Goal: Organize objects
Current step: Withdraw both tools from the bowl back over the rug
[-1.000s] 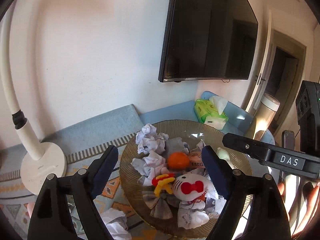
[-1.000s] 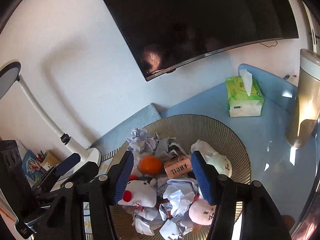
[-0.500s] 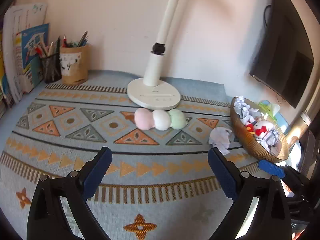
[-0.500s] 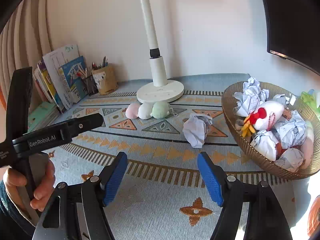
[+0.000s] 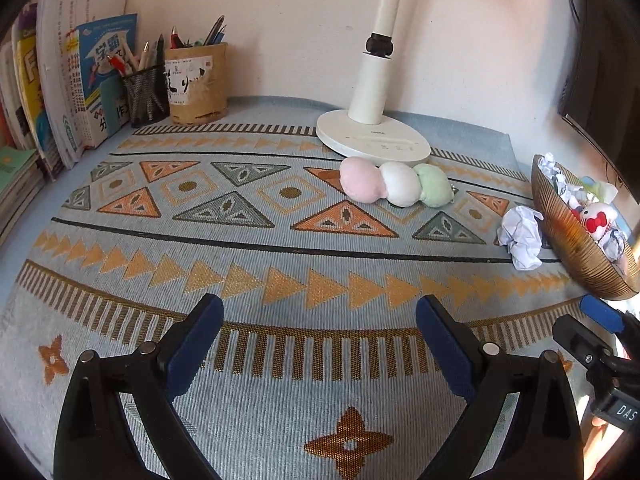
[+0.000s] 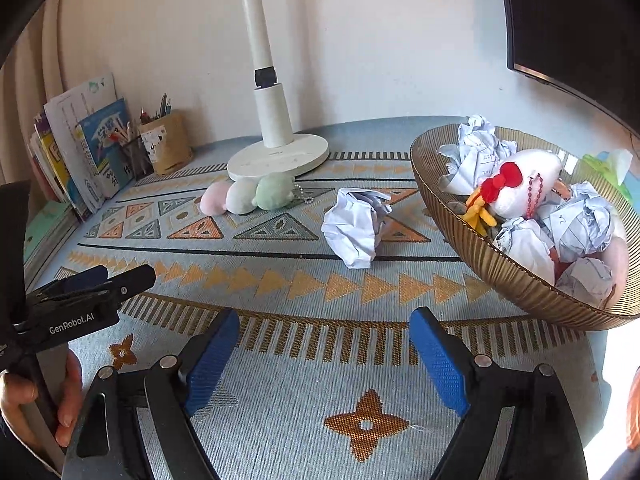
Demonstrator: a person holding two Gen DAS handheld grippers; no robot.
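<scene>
1. Left gripper [image 5: 318, 344]: jaws spread wide over the patterned mat [image 5: 248, 236], nothing between the dark blue pads, only bare weave beneath.
2. Right gripper [image 6: 324, 354]: jaws wide apart and empty, having just been opening; bright blue pads above the striped band of the mat.
3. Left gripper also visible at the left edge of the right wrist view, held by a hand [image 6: 44, 396] wrapped round the grip.
4. Crumpled paper ball [image 6: 354, 226]: loose on the mat, just beside the basket's near wall, between basket and plush, well ahead of both grippers.
5. Three-ball plush [image 5: 396, 184], pink, white and green in a row: lying on the mat against the front of the lamp base [image 5: 374, 140], a small chain trailing at the green end.
6. Woven basket [image 6: 500, 268]: at the right of the mat, heaped with more crumpled paper [image 6: 480, 148] and a white plush toy with a red bow [image 6: 520, 188].
7. Back left corner: mesh pen holder [image 5: 146, 94] and tan pen cup [image 5: 196, 84] side by side, books [image 5: 80, 80] standing upright to their left against the wall.
8. Dark screen [image 6: 572, 20] mounted on the wall above the basket.
9. Green tissue pack [image 6: 610, 168] partly hidden behind the basket's far rim.
</scene>
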